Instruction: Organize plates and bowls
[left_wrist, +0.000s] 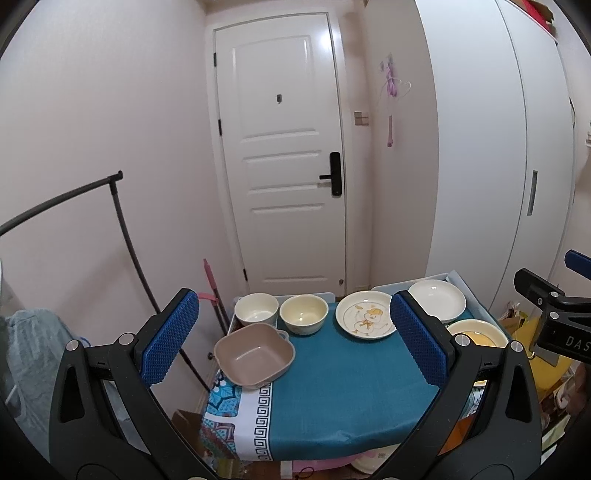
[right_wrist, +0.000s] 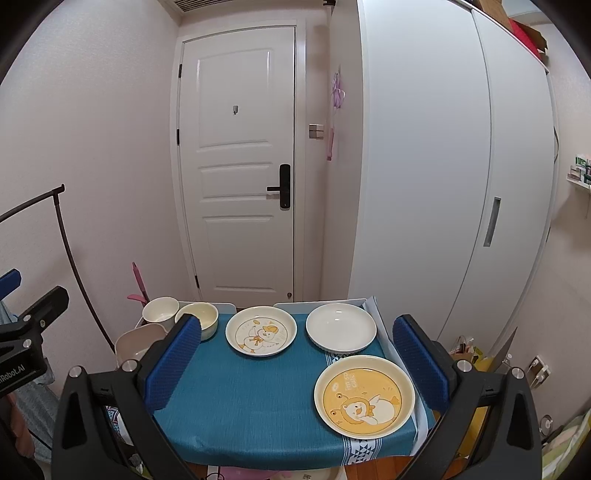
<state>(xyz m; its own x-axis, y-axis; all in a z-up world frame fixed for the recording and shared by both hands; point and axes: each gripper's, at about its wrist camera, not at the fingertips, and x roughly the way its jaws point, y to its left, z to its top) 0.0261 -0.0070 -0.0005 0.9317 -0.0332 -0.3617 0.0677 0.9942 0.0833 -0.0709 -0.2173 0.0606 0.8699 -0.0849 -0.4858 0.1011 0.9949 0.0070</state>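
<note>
Blue ribbed pads line both the left gripper (left_wrist: 295, 343) and right gripper (right_wrist: 297, 363), fingers spread, empty, above a woven teal cloth (right_wrist: 240, 398) bearing round glossy plates and bowls.

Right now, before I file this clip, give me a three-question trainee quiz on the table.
1. How many plates lie on the table?
2. True or false: the left gripper holds the pink square bowl.
3. Which plate sits nearest the right gripper: A) plain white plate, B) yellow duck plate, C) cream duck plate?

Key: 1. Three. 2. False; its jaws are open and empty. 3. B.
</note>
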